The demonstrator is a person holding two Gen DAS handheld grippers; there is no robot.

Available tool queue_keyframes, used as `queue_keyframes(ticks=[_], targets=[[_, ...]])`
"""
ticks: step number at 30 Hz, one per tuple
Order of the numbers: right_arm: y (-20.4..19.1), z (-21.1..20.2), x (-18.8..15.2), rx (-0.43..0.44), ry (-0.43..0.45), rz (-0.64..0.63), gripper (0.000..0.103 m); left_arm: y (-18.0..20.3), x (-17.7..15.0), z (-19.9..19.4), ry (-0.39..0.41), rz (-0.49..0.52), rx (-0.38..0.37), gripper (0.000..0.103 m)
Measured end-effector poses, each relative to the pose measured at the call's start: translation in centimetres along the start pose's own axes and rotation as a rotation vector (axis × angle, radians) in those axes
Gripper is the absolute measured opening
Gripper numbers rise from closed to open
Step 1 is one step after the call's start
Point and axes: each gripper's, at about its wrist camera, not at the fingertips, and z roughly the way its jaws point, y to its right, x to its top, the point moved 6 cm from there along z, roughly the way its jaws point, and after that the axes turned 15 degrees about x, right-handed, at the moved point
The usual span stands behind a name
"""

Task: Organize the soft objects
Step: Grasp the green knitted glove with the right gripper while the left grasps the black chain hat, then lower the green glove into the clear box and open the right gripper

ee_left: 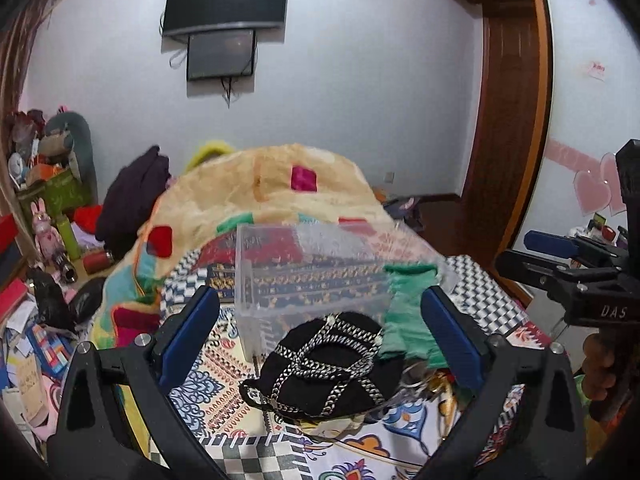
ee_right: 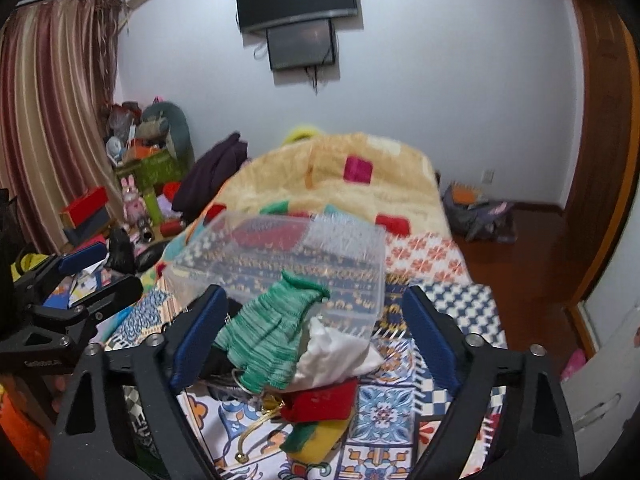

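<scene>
A clear plastic bin point(ee_left: 312, 268) stands on the patterned bed, also in the right wrist view point(ee_right: 280, 264). In front of it lies a pile of soft things: a black cap with silver braid point(ee_left: 328, 364), a green knit glove point(ee_left: 404, 320) point(ee_right: 268, 332), a white cloth point(ee_right: 340, 352), a red cloth point(ee_right: 324, 400) and a yellow-green piece point(ee_right: 316, 440). My left gripper point(ee_left: 320, 344) is open, its blue pads either side of the cap. My right gripper point(ee_right: 316, 340) is open, either side of the glove and white cloth.
A cream fleece blanket point(ee_left: 264, 192) with coloured patches is heaped behind the bin. Cluttered floor and toys point(ee_left: 48, 240) lie left of the bed. A wooden door frame point(ee_left: 512, 120) and bags point(ee_right: 476, 208) are to the right. A TV point(ee_left: 228, 0) hangs on the wall.
</scene>
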Motion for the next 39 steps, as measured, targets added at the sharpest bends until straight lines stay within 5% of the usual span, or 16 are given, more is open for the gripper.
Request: queue_keyframes(ticks=[18,22,28,35,39], targets=[[-0.1,5.5,-2.8,0.105,-0.159,0.033,0.045,-0.4,-5.9,8.2,-0.254,-0.019,-0.081,0.062],[-0.2,5.7,-2.6,0.115,-0.16,0.024,0.04,-0.3,-6.0,8.0,-0.257,-0.025,-0.109,0.057],[-0.7,7.0,-3.0,0.135,-0.205,0.017,0.033,-0.5,-6.2,8.2,-0.286,-0.037,-0.115,0.036],[-0.2,6.5,-2.8,0.147,-0.186,0.035,0.012,-1.3,-5.7,7.3,-0.26,-0.041,-0.094,0.009],[-0.6,5.9,-2.6,0.157,-0.163,0.026,0.009,-1.2,-5.0,6.4,-0.225,-0.028,-0.081,0.006]])
